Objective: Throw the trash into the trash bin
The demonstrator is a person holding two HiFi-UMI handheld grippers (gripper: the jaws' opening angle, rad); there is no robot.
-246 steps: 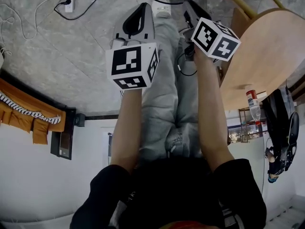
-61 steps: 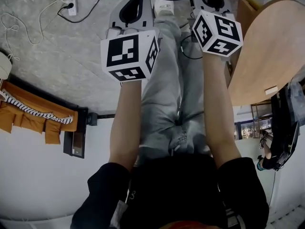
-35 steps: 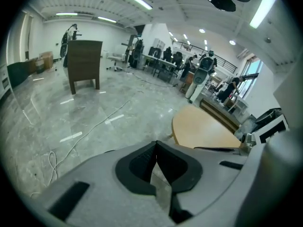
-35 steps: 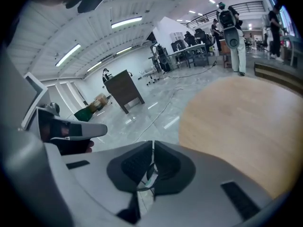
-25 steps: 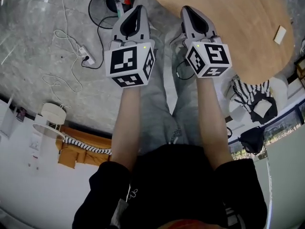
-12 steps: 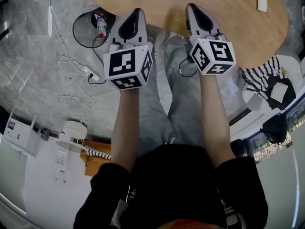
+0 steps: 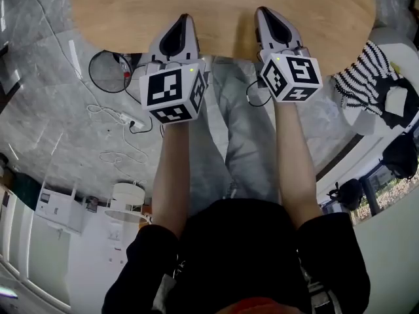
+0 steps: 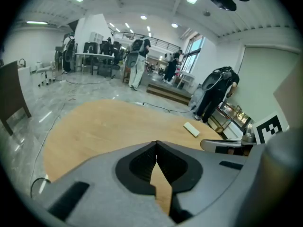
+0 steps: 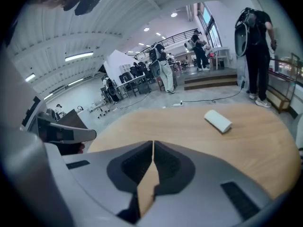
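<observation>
Both grippers hang side by side over the near edge of the round wooden desk (image 7: pixel 216 5), tipped forward and down. This reads as a ready pose ahead of a reach, not a grasp. The left gripper (image 8: pixel 156 144) has its fingers pressed tip to tip, with only bare desk top showing through the slot behind them. The right gripper (image 9: pixel 153 143) is the same, fingers closed on nothing. The trash (image 9: pixel 218 121) is a small white piece that looks like a short roll or wad of paper. It lies on the far part of the desk, well apart from both grippers and off to the right of the right gripper's line. Its long axis lies flat on the desk and runs obliquely across that view, from upper left to lower right, so neither end faces the fingers squarely. My guess is that the right gripper is the better placed to take it, opening first and turning to span the short side. A dark round container on the floor at the person's left, just beside the desk, is probably the trash bin (image 7: pixel 103 76) — something red and bottle-like shows at its rim. It sits low and on the opposite side from the trash.
</observation>
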